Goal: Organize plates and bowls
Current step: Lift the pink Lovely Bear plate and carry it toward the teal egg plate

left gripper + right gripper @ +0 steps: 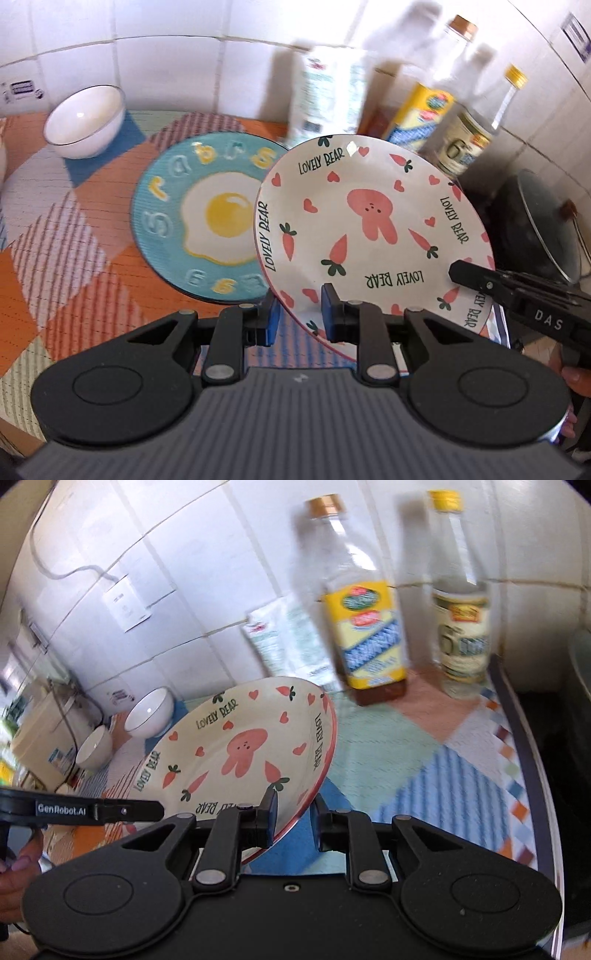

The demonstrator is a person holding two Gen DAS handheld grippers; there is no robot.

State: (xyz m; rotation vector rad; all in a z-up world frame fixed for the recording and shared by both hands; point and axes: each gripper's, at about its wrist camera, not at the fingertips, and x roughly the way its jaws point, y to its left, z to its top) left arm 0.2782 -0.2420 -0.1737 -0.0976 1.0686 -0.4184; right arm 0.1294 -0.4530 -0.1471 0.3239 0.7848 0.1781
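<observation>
Rabbit plate [369, 221] tilted, rim between parted fingers of both hand-held grippers, unclamped.

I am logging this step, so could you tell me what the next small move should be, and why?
Probably carry the bunny plate left and lower it onto the egg plate. It is tilted, off the mat, its rim between both the left gripper and right gripper, and the egg plate lies flat beside it.
</observation>
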